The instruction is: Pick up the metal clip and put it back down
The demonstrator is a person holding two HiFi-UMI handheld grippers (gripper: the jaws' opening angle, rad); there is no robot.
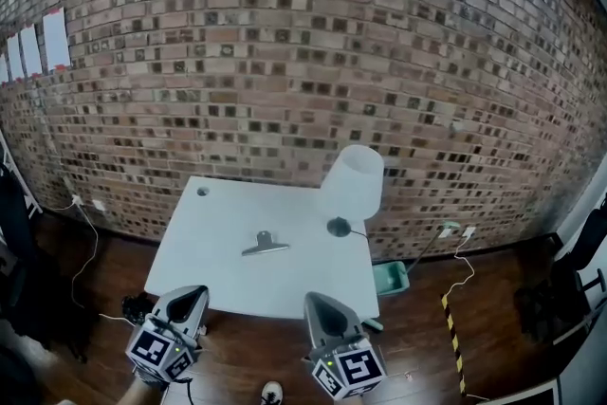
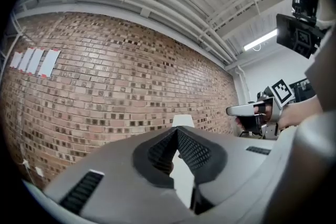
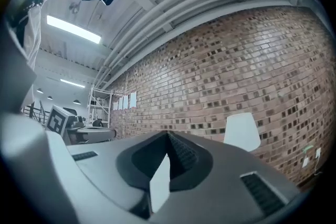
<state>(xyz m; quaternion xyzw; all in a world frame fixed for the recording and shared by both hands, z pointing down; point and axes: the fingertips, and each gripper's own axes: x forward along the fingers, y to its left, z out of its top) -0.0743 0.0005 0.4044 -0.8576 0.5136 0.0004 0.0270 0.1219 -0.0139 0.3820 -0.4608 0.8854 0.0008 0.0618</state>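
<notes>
- A brick wall [image 1: 285, 33] fills the background. In front of it stands a white tabletop [image 1: 218, 223] with a white-shaded lamp [image 1: 353, 183] at its far right corner.
- The metal clip [image 1: 265, 245] lies flat on the tabletop, left of the lamp's base and a little nearer the person, apart from the base.
- Its long axis runs across the head view, roughly along the tabletop's near edge.
- The left gripper [image 1: 194, 295] and right gripper [image 1: 318, 302] hang off that near edge, on the far side of the clip from the lamp. Both point level toward the wall.
- Each gripper view shows its jaws closed tip to tip with nothing between them.
- The clip sits ahead of the jaws and between the two grippers. The right gripper is on the lamp's side and looks marginally nearer, though the difference is slight.
- Either gripper would likely need to spread its jaws, reach forward and dip down, closing across the clip's narrow width.
</notes>
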